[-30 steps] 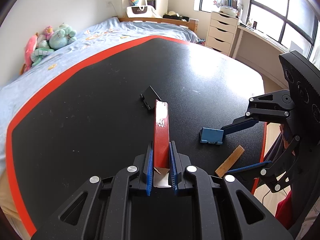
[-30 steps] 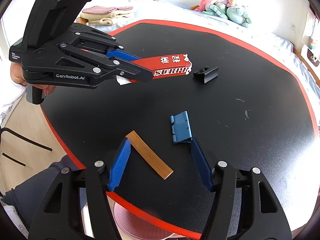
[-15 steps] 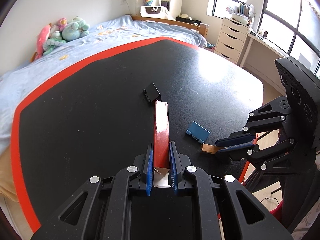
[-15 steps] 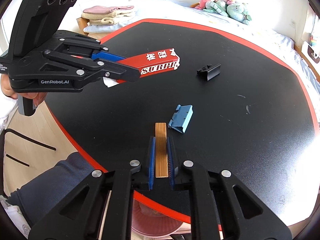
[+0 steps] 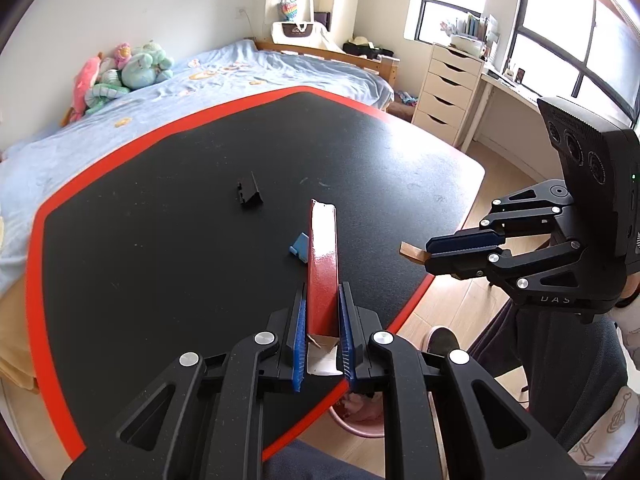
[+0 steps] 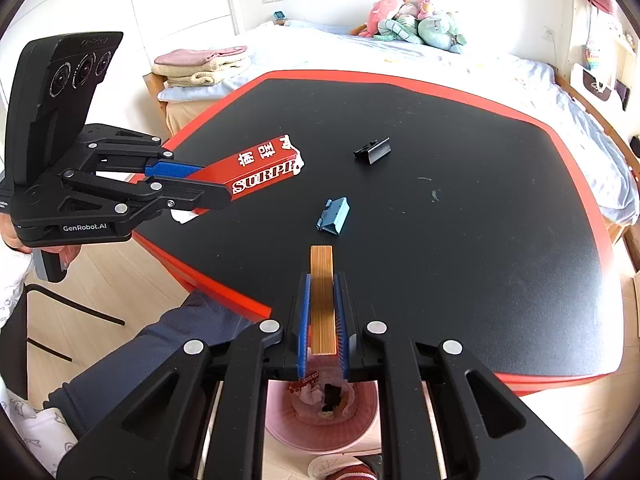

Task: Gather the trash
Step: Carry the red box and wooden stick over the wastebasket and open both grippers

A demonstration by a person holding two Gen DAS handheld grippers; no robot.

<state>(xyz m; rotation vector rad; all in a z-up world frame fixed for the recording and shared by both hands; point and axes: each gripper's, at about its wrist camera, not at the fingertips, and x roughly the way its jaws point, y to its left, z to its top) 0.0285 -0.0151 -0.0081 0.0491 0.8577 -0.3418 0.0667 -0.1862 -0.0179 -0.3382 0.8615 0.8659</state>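
My left gripper (image 5: 322, 312) is shut on a long red box (image 5: 323, 264) with white lettering (image 6: 262, 168), held above the black table's near edge. My right gripper (image 6: 322, 312) is shut on a flat brown wooden strip (image 6: 322, 296), lifted off the table; its tip shows in the left wrist view (image 5: 412, 251). A small blue piece (image 6: 333, 216) and a black clip (image 6: 373, 151) lie on the table. A pink trash bin (image 6: 324, 412) with trash in it stands on the floor below my right gripper.
The black table with its red rim (image 6: 552, 378) fills both views. A bed with plush toys (image 5: 120, 72) lies behind it. A white drawer unit (image 5: 448, 92) stands by the window. The person's legs (image 6: 160, 344) are at the table edge.
My right gripper closed on the wooden strip and lifted it back over the table edge above the bin. My left gripper drew back toward the edge with the red box.
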